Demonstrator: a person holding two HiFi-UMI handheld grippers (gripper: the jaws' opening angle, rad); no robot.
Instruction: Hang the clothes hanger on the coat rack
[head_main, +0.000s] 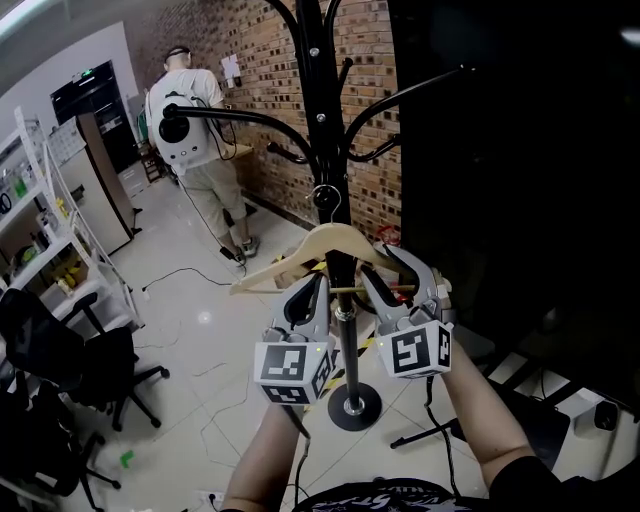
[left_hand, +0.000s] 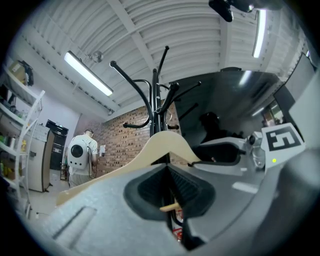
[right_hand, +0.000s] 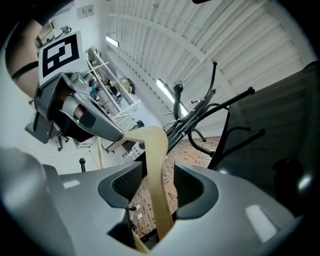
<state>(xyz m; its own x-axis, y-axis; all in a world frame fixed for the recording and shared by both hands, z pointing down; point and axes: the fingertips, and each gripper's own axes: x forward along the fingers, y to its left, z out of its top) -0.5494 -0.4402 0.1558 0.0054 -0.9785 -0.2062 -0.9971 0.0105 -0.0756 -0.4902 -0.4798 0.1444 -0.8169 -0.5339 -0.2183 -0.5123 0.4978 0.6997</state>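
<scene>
While our left gripper (head_main: 313, 285) is clamping the lower bar of the pale, curved wooden clothes hanger (head_main: 335, 238), our right gripper (head_main: 396, 272) is standing open around its arm. Its hook is resting against the black coat rack (head_main: 318, 80), before a brick wall (head_main: 270, 90).

Workshop-like lab — brick wall (head_main: 265, 70), white shelving (head_main: 45, 250), office chairs (head_main: 60, 350), strip lights (left_hand: 87, 73), tiled floor (head_main: 190, 290)

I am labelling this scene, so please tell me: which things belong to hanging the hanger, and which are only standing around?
For the job:
- wooden hanger
- black coat rack
- left gripper, shut on the hanger's bar
- right gripper, open around its arm

Standing around:
- office chair
- white shelf
- person at the back
- floor cable
</scene>
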